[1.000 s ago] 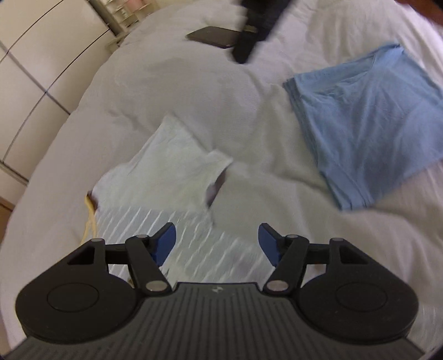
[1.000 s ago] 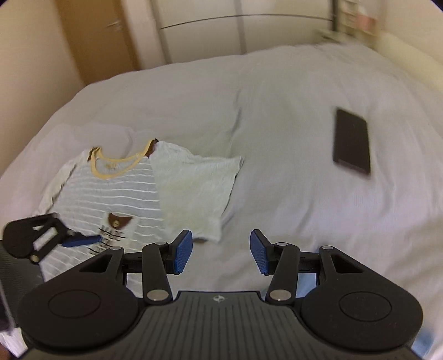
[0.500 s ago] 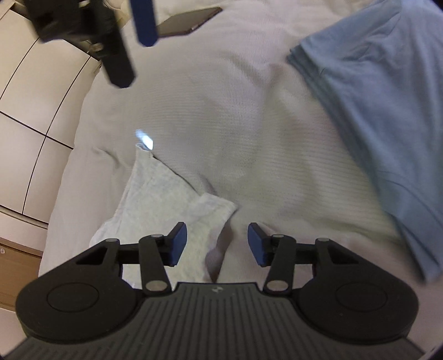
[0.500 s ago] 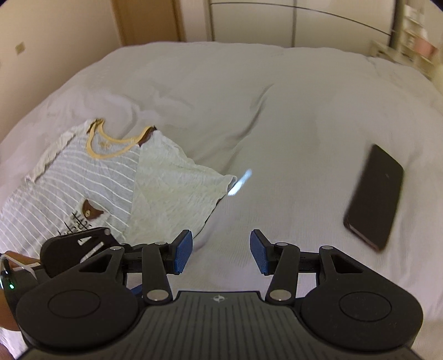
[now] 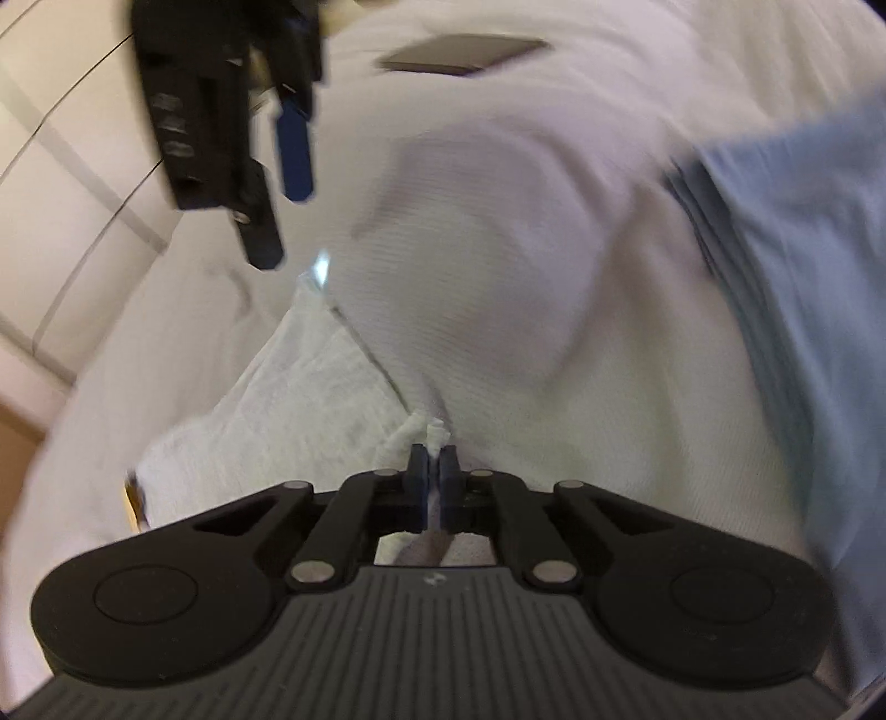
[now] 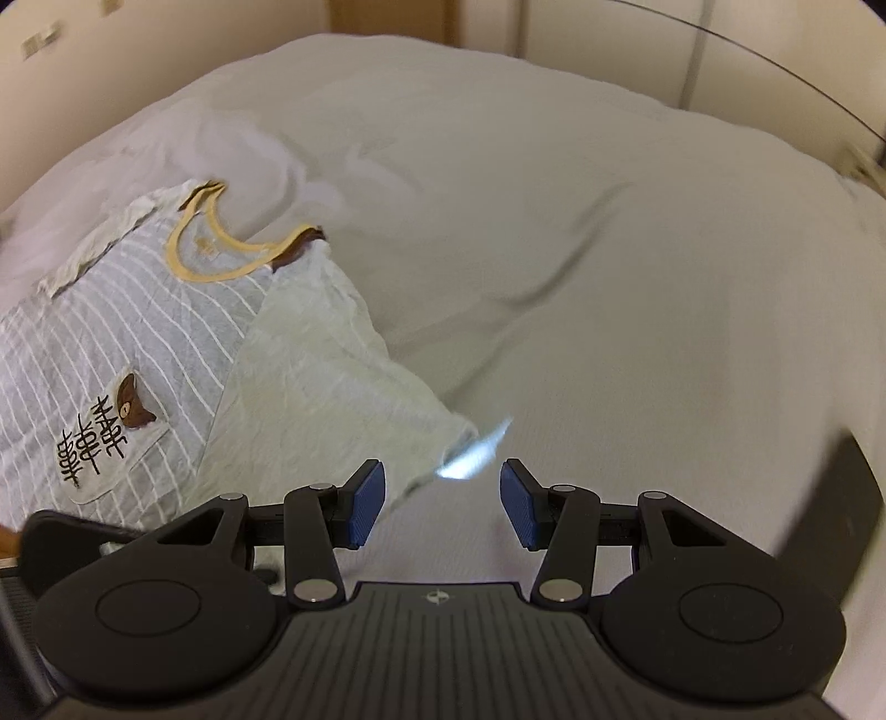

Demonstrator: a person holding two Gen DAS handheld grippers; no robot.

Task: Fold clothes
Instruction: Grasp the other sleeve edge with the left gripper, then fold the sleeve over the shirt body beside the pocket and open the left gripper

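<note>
Since the earlier frames, both grippers have come down toward the folded-over flap of the striped shirt [image 6: 127, 343], and the left gripper [image 5: 434, 479], then spread above the cloth, has closed; we see its blue pads pressed together on a small tuft of the pale flap's [image 5: 288, 404] lower corner, which bunches up just ahead of the fingertips. Our right gripper [image 6: 440, 501] hangs with its jaws part-spread and nothing between them, just above the flap's far corner [image 6: 443, 437], where a bright glint lies on the bed sheet [image 6: 609, 249]; in the left wrist view it appears at upper left, above that same corner. We find the shirt on the left side of the bed, face up, yellow collar [image 6: 221, 260] away from us, a bear-and-lettering pocket [image 6: 111, 432] on its chest, one side already turned inward so the pale reverse shows; a folded blue shirt [image 5: 803, 288] and a dark phone [image 5: 465, 52] lie well apart from it. We judge the knit light, limp and unbreakable; it will sag between two holds and drag on the sheet rather than slide. We would therefore pinch it at edge corners, both layers together, one gripper per corner, and keep the span taut while carrying the fold; a shallow pinch risks catching the sheet or one layer only.
</note>
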